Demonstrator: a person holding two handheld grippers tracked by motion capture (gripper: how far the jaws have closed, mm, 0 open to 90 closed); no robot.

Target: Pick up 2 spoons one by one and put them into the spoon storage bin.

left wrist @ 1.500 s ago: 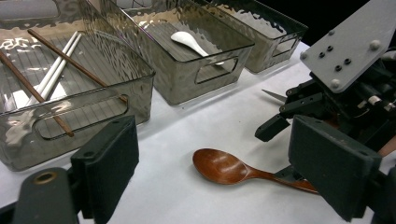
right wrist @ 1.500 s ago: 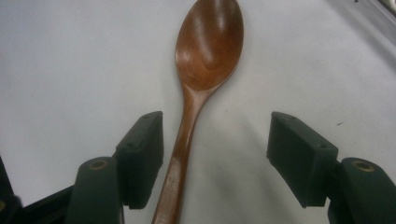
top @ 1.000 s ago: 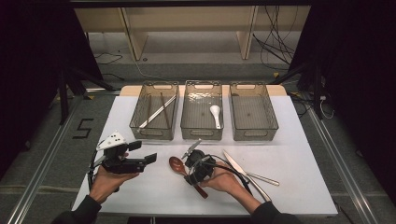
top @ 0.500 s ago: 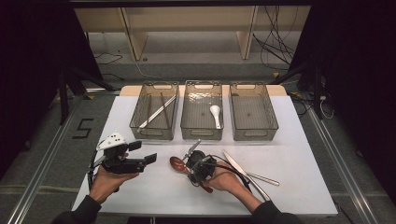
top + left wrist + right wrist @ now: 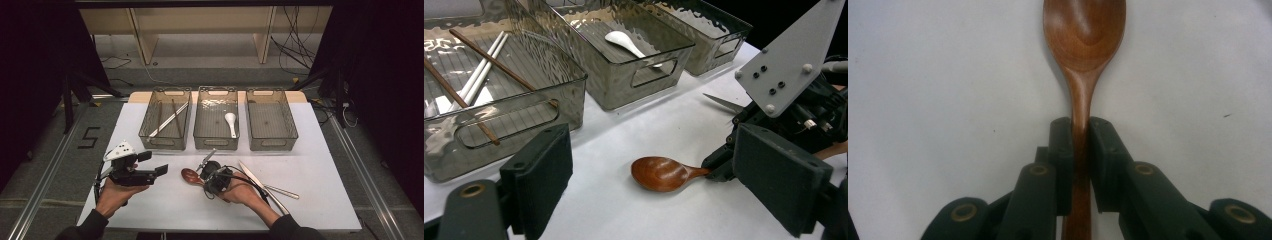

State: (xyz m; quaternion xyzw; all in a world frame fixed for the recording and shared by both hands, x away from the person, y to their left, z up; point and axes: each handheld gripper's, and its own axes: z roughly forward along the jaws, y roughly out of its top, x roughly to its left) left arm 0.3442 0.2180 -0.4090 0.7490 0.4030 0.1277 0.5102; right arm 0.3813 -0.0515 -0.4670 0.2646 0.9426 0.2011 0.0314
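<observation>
Right gripper [image 5: 1080,131] jaws just closed onto wooden spoon [image 5: 1083,45] handle | knife [image 5: 257,180] beside | left gripper [image 5: 162,169] wide, empty

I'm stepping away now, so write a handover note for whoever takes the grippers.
Right gripper: its jaws have just been closing, now shut on the wooden spoon handle; the spoon lies on the white table.
Left gripper: open, holding nothing, beside the spoon.
Done: chopsticks in the left bin, white spoon in the middle bin.
Left: lift the wooden spoon, probably into the middle bin; knife lies on the table; right bin empty.
</observation>
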